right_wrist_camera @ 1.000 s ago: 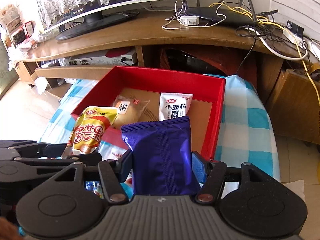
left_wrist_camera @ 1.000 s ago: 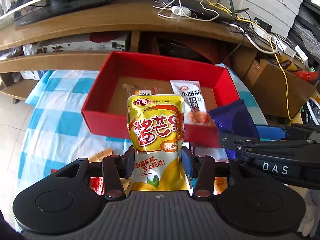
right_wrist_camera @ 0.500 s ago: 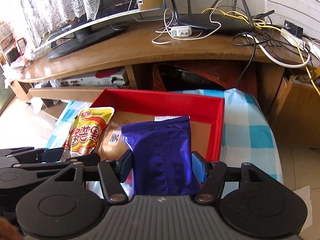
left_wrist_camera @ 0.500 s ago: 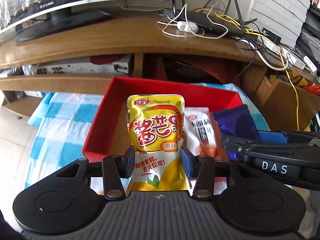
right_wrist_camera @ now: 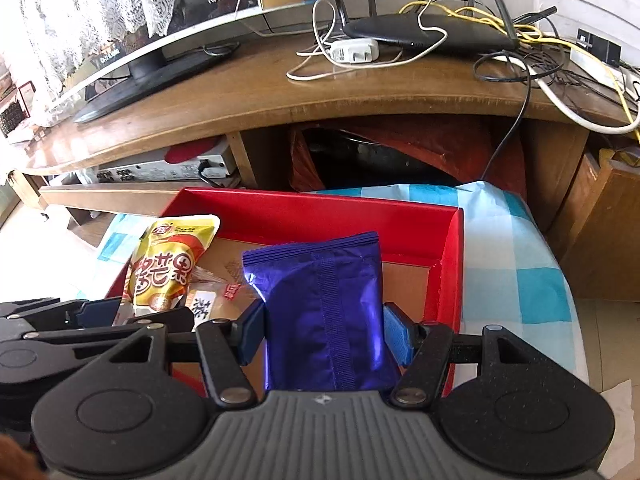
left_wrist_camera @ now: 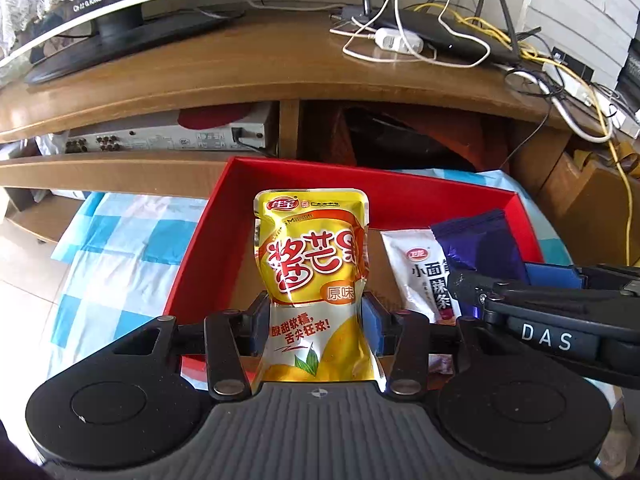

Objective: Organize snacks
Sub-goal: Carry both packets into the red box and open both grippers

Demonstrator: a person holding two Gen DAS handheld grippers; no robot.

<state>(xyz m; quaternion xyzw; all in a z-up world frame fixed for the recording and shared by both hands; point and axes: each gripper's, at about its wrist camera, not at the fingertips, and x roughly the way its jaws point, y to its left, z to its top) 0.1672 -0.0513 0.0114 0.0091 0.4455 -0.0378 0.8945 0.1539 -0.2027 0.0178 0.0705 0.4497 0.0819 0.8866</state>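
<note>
Bright daylight glares off the curved glossy wooden desk top point(left_wrist_camera: 240, 64) ahead, fisheye-bent at sharp frame edges.

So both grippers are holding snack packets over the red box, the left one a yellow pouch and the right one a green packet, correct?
Not quite: the right gripper holds a purple packet, not a green one, as the right wrist view shows. The rest stands: the left gripper holds the yellow pouch, both over the red box.

The yellow snack pouch point(left_wrist_camera: 312, 280) has big red words "酱芒果", a small tag "原味", and below, "酸甜软糯,舌尖狂欢!". The white snack packet point(left_wrist_camera: 420, 268) reads "小面" and "辣条". The right tool point(left_wrist_camera: 548, 320) has white letters "DAS" on its side.
</note>
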